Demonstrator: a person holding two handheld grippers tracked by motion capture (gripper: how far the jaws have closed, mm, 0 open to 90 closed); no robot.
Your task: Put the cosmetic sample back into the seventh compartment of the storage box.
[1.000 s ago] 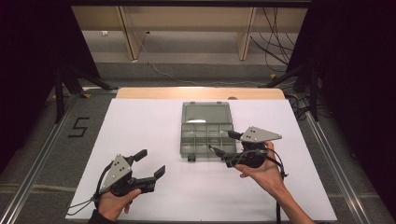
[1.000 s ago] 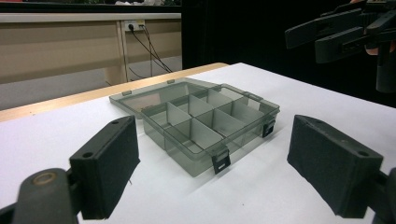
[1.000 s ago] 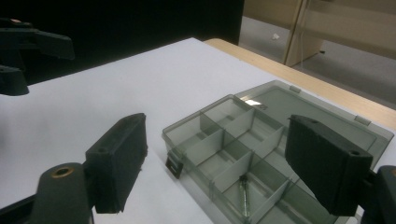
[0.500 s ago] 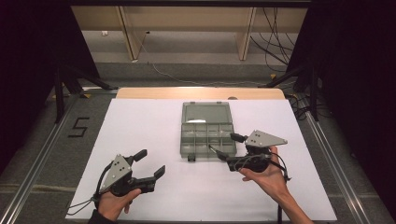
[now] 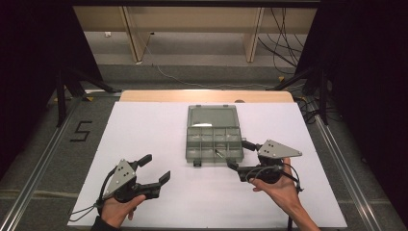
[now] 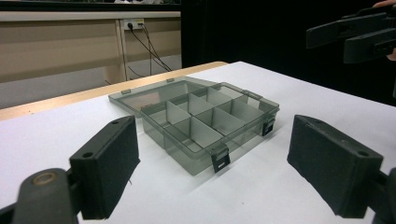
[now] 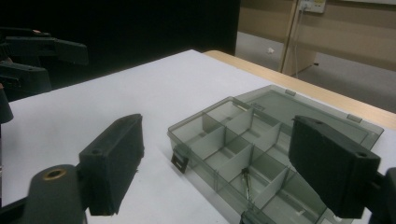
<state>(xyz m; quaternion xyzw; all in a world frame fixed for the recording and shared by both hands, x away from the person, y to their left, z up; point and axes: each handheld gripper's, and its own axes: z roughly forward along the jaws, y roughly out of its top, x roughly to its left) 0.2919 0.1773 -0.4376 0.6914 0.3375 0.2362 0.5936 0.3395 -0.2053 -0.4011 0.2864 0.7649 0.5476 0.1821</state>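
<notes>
1. Grey translucent plastic box [image 5: 214,139] sits at the centre of the high view on the white table cover [image 5: 144,130]; its lid [image 5: 212,116] lies folded back flat toward the top of the frame, and the dividers split the tray into small compartments.
2. Your left gripper [image 5: 155,169] rests at the lower left of the high view, well apart from the box, held in your left hand [image 5: 118,207]. Its jaws are spread wide with nothing between them.
3. Your right gripper [image 5: 239,154] is at the lower right of centre in the high view, just beside the box's near right corner, held in your right hand [image 5: 276,187]. Its jaws are likewise released and grasp nothing; whether the upper jaw touches the box wall cannot be told.
4. Seen from the right gripper view, a thin metal piece [image 7: 246,179] lies in a near compartment of the box, at lower centre between the two black pads [image 7: 116,161].
5. Seen from the left gripper view, the box's two dark latches [image 6: 220,160] face you at centre frame, unfastened.
</notes>
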